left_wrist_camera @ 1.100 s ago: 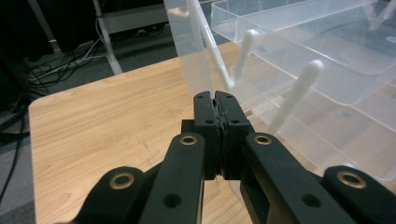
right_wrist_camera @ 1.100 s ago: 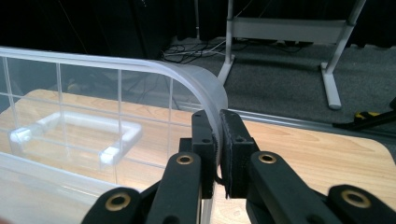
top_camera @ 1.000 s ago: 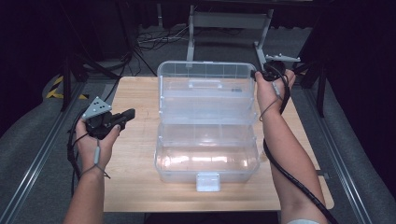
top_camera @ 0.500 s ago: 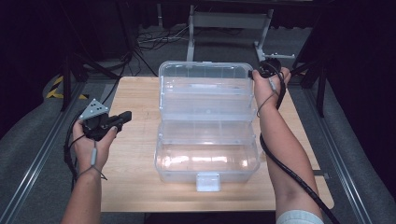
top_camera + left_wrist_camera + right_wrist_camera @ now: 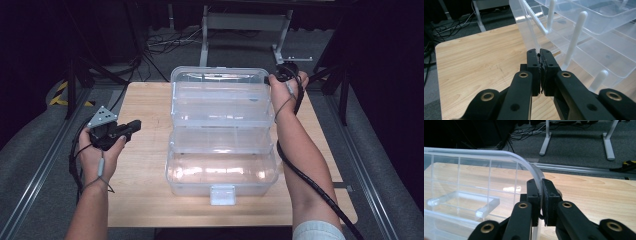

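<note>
1. Our right gripper [image 5: 540,185] pinches the curved rim of the lid [image 5: 499,153] at its far right corner; in the high view that gripper [image 5: 285,75] sits at about one o'clock on the table [image 5: 145,100].
2. Our left gripper [image 5: 539,53] has its jaws pressed together on nothing, just beside the clear plastic organiser box [image 5: 222,130], which lies at its three o'clock in the high view.
3. We judge the box light, stiff, slick and liable to crack; the rim edge is the sound place to hold.
4. The box stands mid-table, trays fanned open.
</note>
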